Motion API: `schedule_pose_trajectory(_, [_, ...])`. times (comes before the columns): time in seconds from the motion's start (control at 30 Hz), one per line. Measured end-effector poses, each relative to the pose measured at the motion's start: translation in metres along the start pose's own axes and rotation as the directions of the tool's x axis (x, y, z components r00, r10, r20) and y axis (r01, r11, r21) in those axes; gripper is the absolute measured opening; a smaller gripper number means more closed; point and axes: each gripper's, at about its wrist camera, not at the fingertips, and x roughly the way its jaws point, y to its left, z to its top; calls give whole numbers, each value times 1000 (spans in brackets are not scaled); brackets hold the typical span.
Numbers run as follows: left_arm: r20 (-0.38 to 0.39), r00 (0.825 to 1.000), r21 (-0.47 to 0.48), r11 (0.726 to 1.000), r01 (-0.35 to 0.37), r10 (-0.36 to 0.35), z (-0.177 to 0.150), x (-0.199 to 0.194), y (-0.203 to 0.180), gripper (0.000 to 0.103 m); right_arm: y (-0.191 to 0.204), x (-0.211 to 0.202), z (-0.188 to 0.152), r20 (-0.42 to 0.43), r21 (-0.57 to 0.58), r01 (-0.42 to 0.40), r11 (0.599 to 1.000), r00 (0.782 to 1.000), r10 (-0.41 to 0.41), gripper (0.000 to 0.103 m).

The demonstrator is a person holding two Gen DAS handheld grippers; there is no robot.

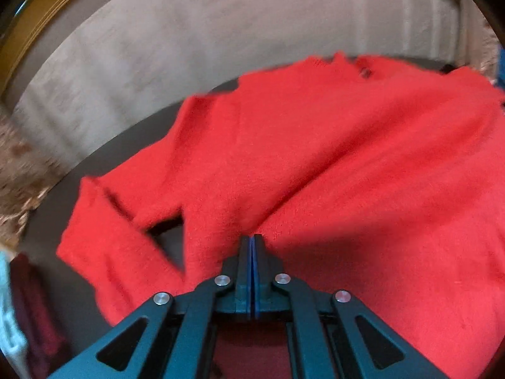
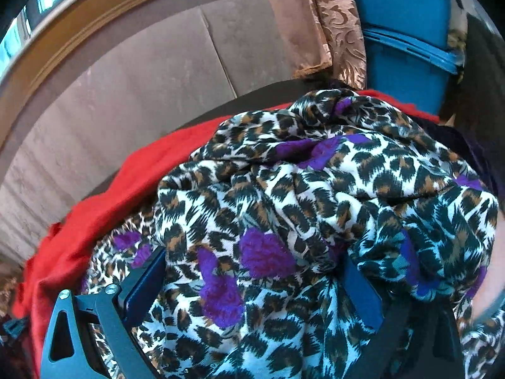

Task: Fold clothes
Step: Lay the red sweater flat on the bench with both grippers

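- Sweater (image 1: 315, 164), red knit, lies spread on a dark surface (image 1: 69, 284) in the left wrist view; it runs from the left gripper (image 1: 252, 238) outward between 10 and 2 o'clock.
- Collar sits at the far edge, at about 1 o'clock from the gripper tips; one sleeve (image 1: 104, 237) trails off toward 9 o'clock. The body's long axis therefore runs roughly from 6 to 12 o'clock.
- Left gripper: jaws fully together. Tips meet the knit where a ridge of cloth rises toward 1 o'clock; a pinch of fabric between them is likely but cannot be confirmed, as the view is blurred.
- Right gripper (image 2: 252, 281): jaws stand wide apart with a leopard-print garment (image 2: 315, 205) bunched between and over the fingers. Whether the pads press on it cannot be told.
- In the right wrist view the sweater (image 2: 104, 195) shows only as a red strip at 9 to 10 o'clock from the gripper, under the print garment's edge.
- Judgement: the left gripper is the nearer one to the sweater and is placed at its near edge; a fold would carry that edge toward 12 o'clock, along the long axis.
- Risk, as judged: the overlapping print garment may drag with the sweater's right side.
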Motion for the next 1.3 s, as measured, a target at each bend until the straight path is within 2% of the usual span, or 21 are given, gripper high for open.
schedule_pose_trajectory(0.07, [-6, 999, -69, 997, 35, -36, -5, -12, 22, 1, 10, -8, -1, -2, -22, 42, 999, 999, -42, 103])
schedule_pose_trajectory(0.13, [79, 994, -121, 989, 84, -75, -6, -41, 31, 2, 31, -34, -4, 66, -83, 90, 992, 994, -85, 103])
schedule_pose_trajectory(0.17, [101, 988, -138, 982, 126, -112, -2, -47, 27, 3, 43, -47, -6, 99, -113, 77, 991, 993, -66, 103])
schedule_pose_trajectory(0.23, [155, 967, -173, 958, 228, -202, 0, -67, 24, 8, 75, -77, -15, 138, -179, -2, 984, 990, 27, 103])
schedule_pose_trajectory(0.27, [174, 957, -171, 950, 261, -232, -3, -75, 17, 11, 90, -88, -20, 129, -211, -60, 976, 988, 89, 103])
schedule_pose_trajectory(0.33, [195, 934, -162, 929, 332, -299, -14, -90, 6, 11, 127, -104, -36, 71, -290, -196, 937, 972, 226, 103])
schedule_pose_trajectory(0.4, [197, 929, -167, 923, 347, -314, -32, -96, 1, 11, 157, -107, -55, -24, -343, -290, 893, 953, 301, 103])
schedule_pose_trajectory(0.43, [198, 926, -169, 920, 354, -321, -41, -99, -1, 12, 171, -105, -69, -77, -364, -322, 874, 946, 316, 103])
schedule_pose_trajectory(0.53, [185, 939, -218, 920, 326, -289, -80, -111, 19, 15, 193, -102, -114, -180, -394, -360, 846, 933, 312, 103])
schedule_pose_trajectory(0.7, [135, 949, -336, 888, 313, -283, -145, -115, 64, 20, 206, -115, -162, -222, -422, -416, 806, 909, 353, 103])
schedule_pose_trajectory(0.77, [147, 940, -374, 862, 341, -308, -165, -118, 73, 21, 216, -123, -177, -231, -439, -443, 782, 896, 378, 103])
schedule_pose_trajectory(0.83, [170, 917, -397, 826, 399, -361, -171, -118, 71, 24, 226, -120, -188, -257, -451, -461, 764, 887, 383, 103])
schedule_pose_trajectory(0.87, [182, 904, -408, 807, 428, -388, -174, -118, 70, 24, 230, -114, -189, -273, -452, -463, 762, 885, 376, 103])
schedule_pose_trajectory(0.93, [195, 880, -384, 792, 475, -434, -167, -116, 57, 25, 235, -101, -194, -318, -427, -477, 768, 875, 366, 103])
schedule_pose_trajectory(1.0, [191, 860, -354, 784, 510, -473, -162, -114, 38, 26, 238, -93, -198, -337, -407, -468, 784, 875, 348, 103])
schedule_pose_trajectory(1.17, [119, 861, -377, 780, 499, -494, -155, -90, 7, 37, 229, -77, -210, -353, -328, -459, 826, 870, 344, 103])
schedule_pose_trajectory(1.2, [111, 866, -391, 780, 489, -488, -157, -87, 4, 38, 227, -78, -213, -338, -323, -456, 829, 874, 349, 103])
schedule_pose_trajectory(1.3, [133, 880, -371, 801, 470, -456, -158, -92, -4, 44, 229, -80, -219, -294, -325, -428, 843, 893, 340, 103])
